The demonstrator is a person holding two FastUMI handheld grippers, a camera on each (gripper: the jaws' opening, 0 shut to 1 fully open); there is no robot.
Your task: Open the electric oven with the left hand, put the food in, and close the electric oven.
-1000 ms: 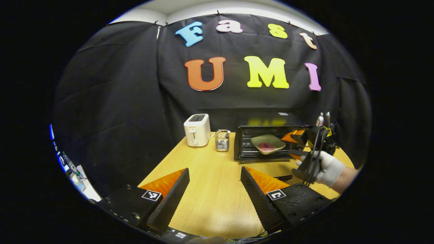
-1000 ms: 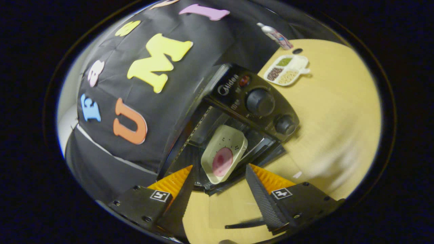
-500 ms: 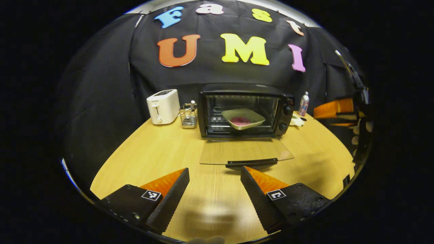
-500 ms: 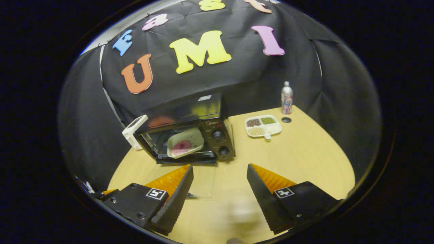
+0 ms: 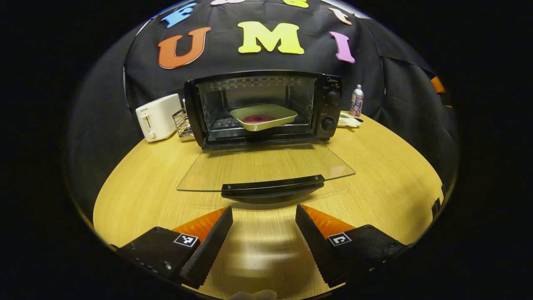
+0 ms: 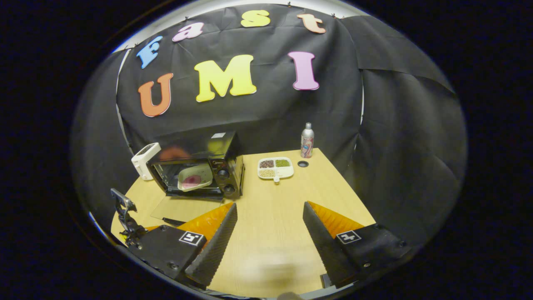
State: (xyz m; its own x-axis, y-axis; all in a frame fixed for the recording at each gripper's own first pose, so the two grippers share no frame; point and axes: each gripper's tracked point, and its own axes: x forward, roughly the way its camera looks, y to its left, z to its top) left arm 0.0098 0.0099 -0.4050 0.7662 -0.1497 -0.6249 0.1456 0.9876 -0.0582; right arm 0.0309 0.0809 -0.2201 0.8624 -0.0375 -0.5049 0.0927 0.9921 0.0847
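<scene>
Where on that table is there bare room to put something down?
Bare wood lies right of the oven, in front of the divided snack tray and bottle. Crowded: the open glass door, and the toaster with wire rack.

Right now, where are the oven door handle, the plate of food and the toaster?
oven door handle point(image 5: 272, 186), left gripper view, middle of the bar
plate of food point(image 5: 264, 116), left gripper view, front rim
toaster point(image 5: 157, 116), left gripper view, front face

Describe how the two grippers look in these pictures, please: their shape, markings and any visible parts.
The left gripper has two wedge-shaped jaws with ribbed inner faces, on dark blocky bodies with small screws. Each body bears a small square black-and-white marker. The right gripper is built the same, with the same kind of markers. No sleeve or glove is visible now.
</scene>
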